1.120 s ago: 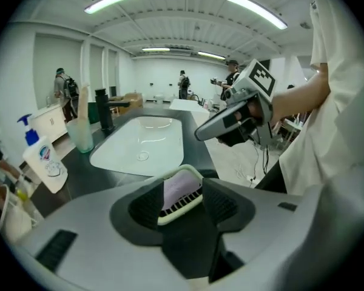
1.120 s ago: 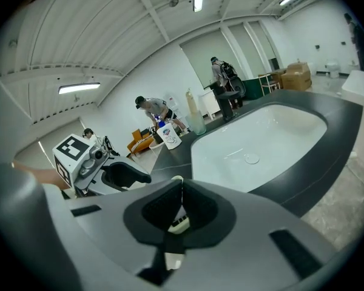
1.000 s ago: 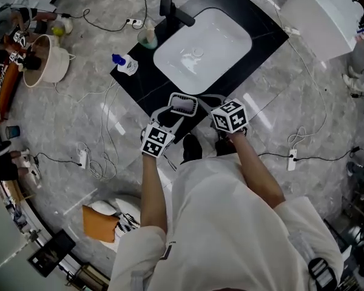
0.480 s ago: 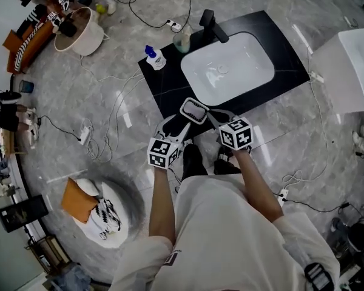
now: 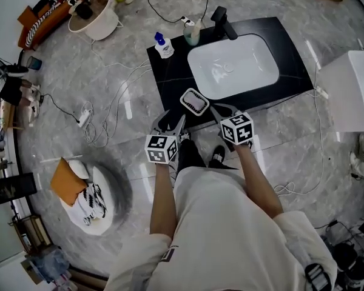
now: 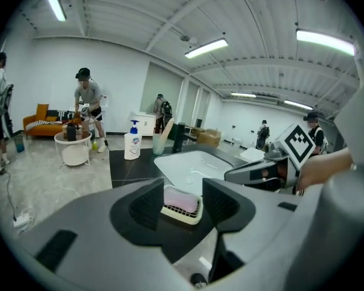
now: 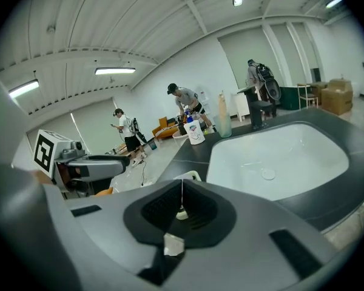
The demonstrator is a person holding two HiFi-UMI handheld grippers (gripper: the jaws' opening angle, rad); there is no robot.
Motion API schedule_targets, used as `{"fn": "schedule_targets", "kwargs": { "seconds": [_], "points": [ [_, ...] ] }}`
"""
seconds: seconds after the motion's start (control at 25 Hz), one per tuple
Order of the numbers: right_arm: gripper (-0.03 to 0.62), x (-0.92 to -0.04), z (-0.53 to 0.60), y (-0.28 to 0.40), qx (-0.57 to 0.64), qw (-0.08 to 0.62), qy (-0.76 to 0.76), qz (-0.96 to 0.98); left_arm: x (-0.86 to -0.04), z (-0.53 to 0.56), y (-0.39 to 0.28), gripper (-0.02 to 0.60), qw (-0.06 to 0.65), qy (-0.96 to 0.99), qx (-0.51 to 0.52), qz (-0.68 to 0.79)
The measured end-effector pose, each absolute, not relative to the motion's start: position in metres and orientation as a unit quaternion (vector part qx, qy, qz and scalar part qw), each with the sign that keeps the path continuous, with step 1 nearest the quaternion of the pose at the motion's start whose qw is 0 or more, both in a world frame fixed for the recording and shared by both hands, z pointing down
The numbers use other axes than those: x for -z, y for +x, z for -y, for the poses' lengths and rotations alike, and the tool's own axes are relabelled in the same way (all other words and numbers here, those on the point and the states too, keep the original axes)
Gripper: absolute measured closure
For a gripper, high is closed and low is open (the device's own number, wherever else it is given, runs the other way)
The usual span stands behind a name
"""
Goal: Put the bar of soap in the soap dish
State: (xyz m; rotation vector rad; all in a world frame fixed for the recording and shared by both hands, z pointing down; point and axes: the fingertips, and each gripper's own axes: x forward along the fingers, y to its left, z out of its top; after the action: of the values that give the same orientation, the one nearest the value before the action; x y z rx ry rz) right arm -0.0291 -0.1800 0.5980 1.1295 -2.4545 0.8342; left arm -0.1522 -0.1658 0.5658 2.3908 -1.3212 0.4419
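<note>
Two grey hand-held grippers point at the near edge of the black stone countertop (image 5: 170, 77), and from where I stand the job looks as good as finished. The pale pink bar of soap (image 6: 181, 199) already lies inside the cream plastic soap dish (image 5: 195, 101), which sits flat on the counter just in front of the white rectangular basin (image 5: 233, 65).

The left gripper (image 6: 183, 190) has its jaws wide apart. The dish and soap show in the gap beyond them, with clear space on either side, so nothing is being held. The right gripper (image 7: 182, 202) has its jaws pressed together with only a thin seam between them, and they are empty. A corner of the dish peeks out just past its tips.

Both of the person's forearms reach forward from the body. The two tools sit side by side and angle inward, so their noses converge on the dish from its near side, left and right.

I'd judge the placing done. What remains is to draw both tools straight back without clipping the light dish, which could easily skid on the polished stone.
</note>
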Motion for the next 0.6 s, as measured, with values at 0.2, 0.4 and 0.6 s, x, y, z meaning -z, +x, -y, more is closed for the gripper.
{"fn": "schedule_targets", "kwargs": {
  "seconds": [0.2, 0.4, 0.6],
  "points": [
    [0.588, -0.596, 0.185, -0.023, -0.275, 0.165, 0.390, 0.863, -0.570, 0.163, -0.156, 0.381, 0.182, 0.829, -0.163, 0.503],
    [0.588, -0.601, 0.184, -0.015, -0.275, 0.172, 0.394, 0.860, -0.579, 0.154, -0.151, 0.410, 0.178, 0.823, -0.181, 0.508],
    [0.588, -0.600, 0.187, -0.018, -0.267, 0.178, 0.389, 0.864, -0.573, 0.161, -0.150, 0.503, 0.168, 0.820, -0.174, 0.519]
  ]
}}
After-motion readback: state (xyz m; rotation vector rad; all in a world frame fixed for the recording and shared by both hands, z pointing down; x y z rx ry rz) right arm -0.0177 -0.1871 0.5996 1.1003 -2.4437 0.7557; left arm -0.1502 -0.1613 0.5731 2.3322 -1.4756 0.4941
